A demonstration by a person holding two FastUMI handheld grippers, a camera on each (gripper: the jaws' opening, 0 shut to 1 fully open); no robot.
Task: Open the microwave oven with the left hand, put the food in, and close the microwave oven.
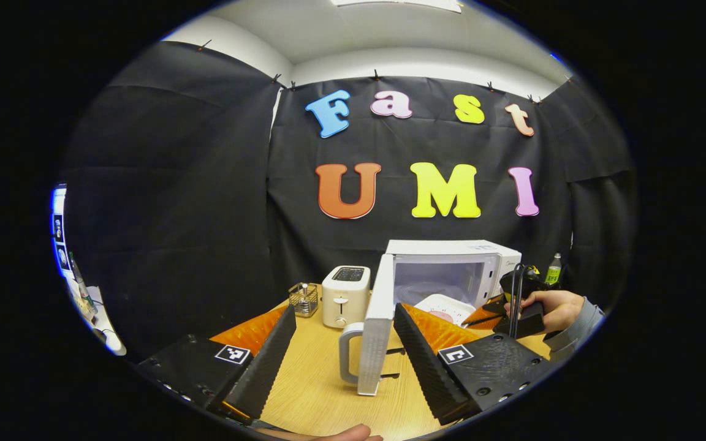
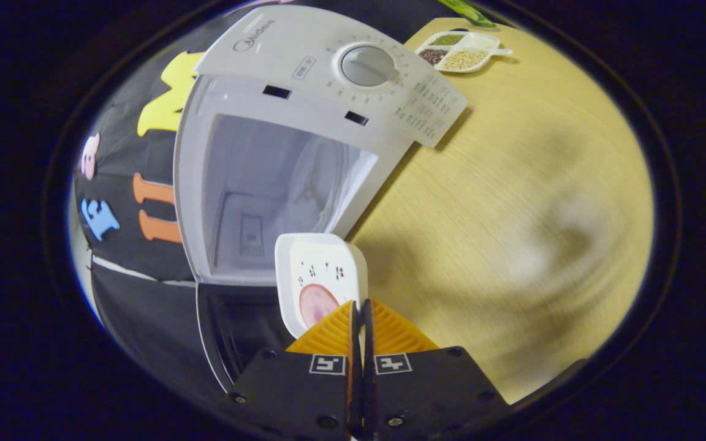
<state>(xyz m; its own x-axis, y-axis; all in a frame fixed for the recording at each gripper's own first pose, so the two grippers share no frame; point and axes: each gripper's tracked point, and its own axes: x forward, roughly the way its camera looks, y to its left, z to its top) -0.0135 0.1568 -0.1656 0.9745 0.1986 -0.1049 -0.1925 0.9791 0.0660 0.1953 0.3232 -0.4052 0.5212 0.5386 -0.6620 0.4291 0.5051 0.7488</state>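
We are wearing a grey knit sleeve (image 1: 580, 324) that is showing at the wrist in the left gripper view. Each two-finger handheld tool, the left tool (image 1: 345, 349) and the right tool (image 2: 360, 318), is carrying black, finely speckled plates at its base. Every plate is bearing a small square black-and-white marker, and round screw heads are dotting the plate corners and edges. The left tool's fingers (image 1: 426, 361) are showing ribbed, saw-toothed inner faces. A thin black cable (image 1: 515, 294) is looping upward beside the hand (image 1: 549, 306) in that same view.
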